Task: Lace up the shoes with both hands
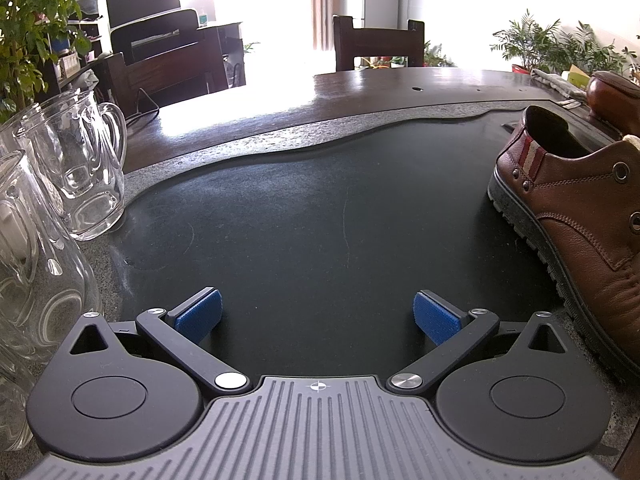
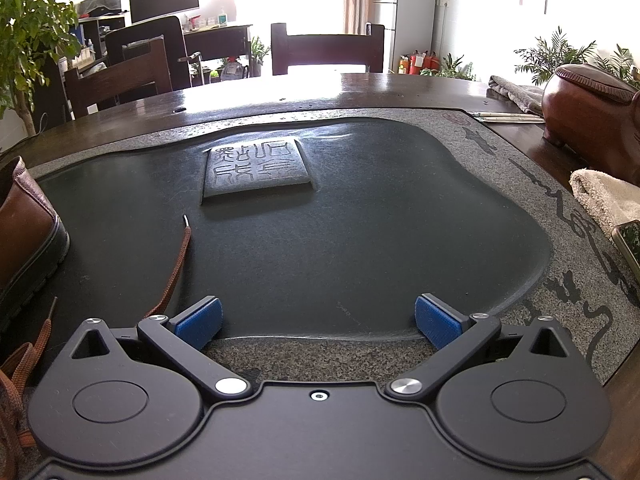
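Left wrist view: left gripper [image 1: 318,316] hovering low over dark stone tray [image 1: 304,208], jaws spread wide, gripping nothing. Brown shoe [image 1: 576,216] sitting at right edge, heel pointing toward upper centre, long axis running toward lower right.

Right wrist view: right gripper [image 2: 319,317] also gaping, empty. Carved seal characters on stone block [image 2: 256,168], unreadable. Brown lace [image 2: 178,264] lying lower left, tip pointing up-frame.

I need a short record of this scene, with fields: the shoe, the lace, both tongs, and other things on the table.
shoe: brown leather shoe on the dark stone tray, to the right of the left tongs; the eyelets in view are empty
lace: brown shoelace lying loose on the tray, beside the shoe, left of the right tongs
left tongs: open, holding nothing
right tongs: open, holding nothing
other things: glass mugs at the left; white towel at the right
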